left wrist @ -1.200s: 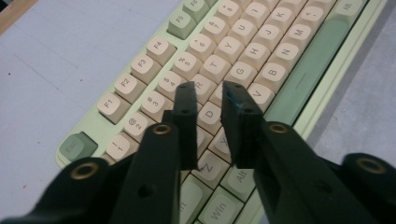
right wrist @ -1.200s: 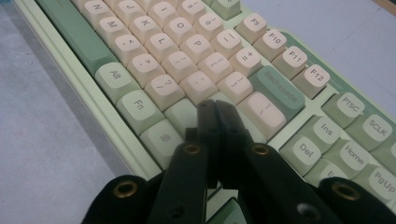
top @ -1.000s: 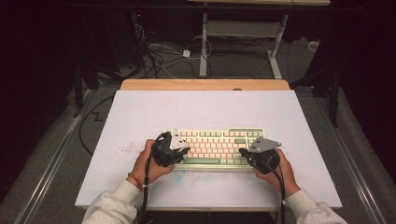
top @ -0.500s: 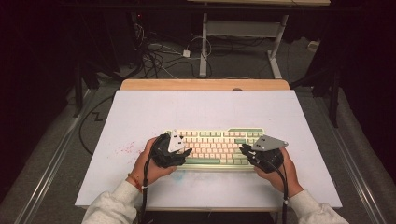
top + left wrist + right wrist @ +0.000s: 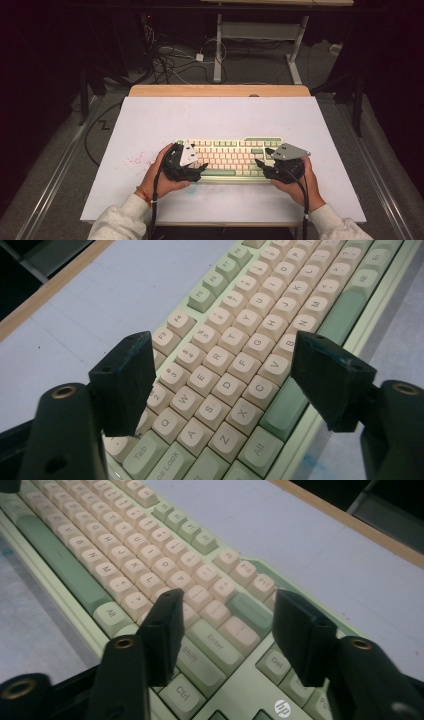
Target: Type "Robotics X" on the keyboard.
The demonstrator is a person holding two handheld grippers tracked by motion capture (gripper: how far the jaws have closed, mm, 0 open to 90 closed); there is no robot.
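Note:
A cream and green keyboard [image 5: 230, 156] lies flat on the white table top [image 5: 150, 125], near its front edge. My left gripper [image 5: 199, 167] hovers at the keyboard's left end; in the left gripper view the left gripper [image 5: 220, 347] stands open above the letter keys [image 5: 220, 385]. My right gripper [image 5: 260, 163] is at the right end; in the right gripper view the right gripper [image 5: 230, 600] is open over the Enter and Shift keys [image 5: 215, 640]. Both pairs of jaws have just been opening, and neither is pressing on anything.
A wooden strip [image 5: 220, 90] runs along the table's far edge. Red specks [image 5: 137, 159] mark the surface left of the keyboard. Cables [image 5: 170, 60] and a desk leg [image 5: 218, 50] are on the dark floor beyond. Bare table lies behind the keyboard.
Both hands keep their places at the keyboard's two ends, and the keyboard has not shifted. The right gripper has edged slightly outward.

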